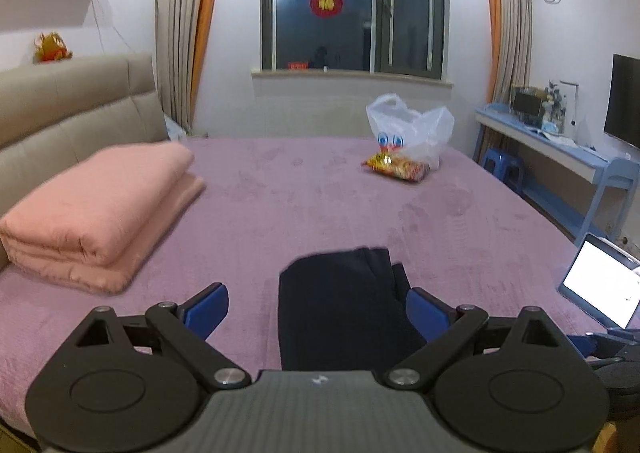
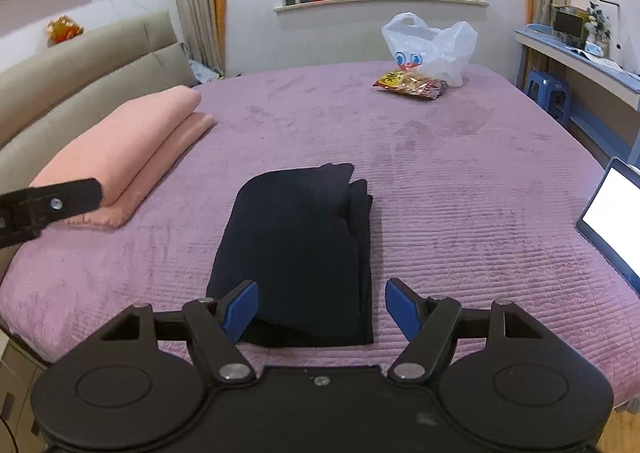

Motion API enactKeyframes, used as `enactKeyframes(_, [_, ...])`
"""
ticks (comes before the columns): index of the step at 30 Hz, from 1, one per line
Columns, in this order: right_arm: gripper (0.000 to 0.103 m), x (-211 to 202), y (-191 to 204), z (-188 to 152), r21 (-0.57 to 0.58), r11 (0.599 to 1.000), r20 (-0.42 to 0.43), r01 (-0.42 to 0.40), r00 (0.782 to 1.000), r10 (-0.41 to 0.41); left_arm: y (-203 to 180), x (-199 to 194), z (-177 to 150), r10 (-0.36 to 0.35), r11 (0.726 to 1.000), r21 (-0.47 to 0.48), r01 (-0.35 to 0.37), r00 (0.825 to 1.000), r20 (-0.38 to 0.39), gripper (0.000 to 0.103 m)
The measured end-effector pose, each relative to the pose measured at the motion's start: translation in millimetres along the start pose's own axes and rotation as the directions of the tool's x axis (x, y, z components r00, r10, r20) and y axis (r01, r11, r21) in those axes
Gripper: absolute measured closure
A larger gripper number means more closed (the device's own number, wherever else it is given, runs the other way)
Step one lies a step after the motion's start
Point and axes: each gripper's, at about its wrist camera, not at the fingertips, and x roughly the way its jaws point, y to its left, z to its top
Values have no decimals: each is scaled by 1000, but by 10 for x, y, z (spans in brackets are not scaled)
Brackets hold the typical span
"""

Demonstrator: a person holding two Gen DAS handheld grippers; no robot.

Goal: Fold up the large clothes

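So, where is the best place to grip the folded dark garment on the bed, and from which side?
Probably the near short edge of the folded dark garment, approached from the near side of the bed. That edge lies flat and straight between the open pads of the right gripper. The far end is stepped, with loose layers showing, so gripping there would likely undo the fold.

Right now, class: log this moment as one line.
left gripper open | right gripper open | dark garment folded on purple bedspread
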Motion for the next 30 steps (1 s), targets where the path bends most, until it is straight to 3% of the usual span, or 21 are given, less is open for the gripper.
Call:
enactKeyframes(19, [19,-35,302,-8,-50,999,-8,-7,1000,6,324,-49,-137,37,998,-41,-39,998,-59,9])
enactKeyframes(26, [19,-60,374,-36,-54,998,-8,-14,1000,14,337,-131,-167,42,998,-35,-44,998,-46,9])
enactKeyframes(30, [19,-81,364,-42,-58,998,-10,-20,1000,19,307,-205,-180,91,996,1,-91,996,10,10])
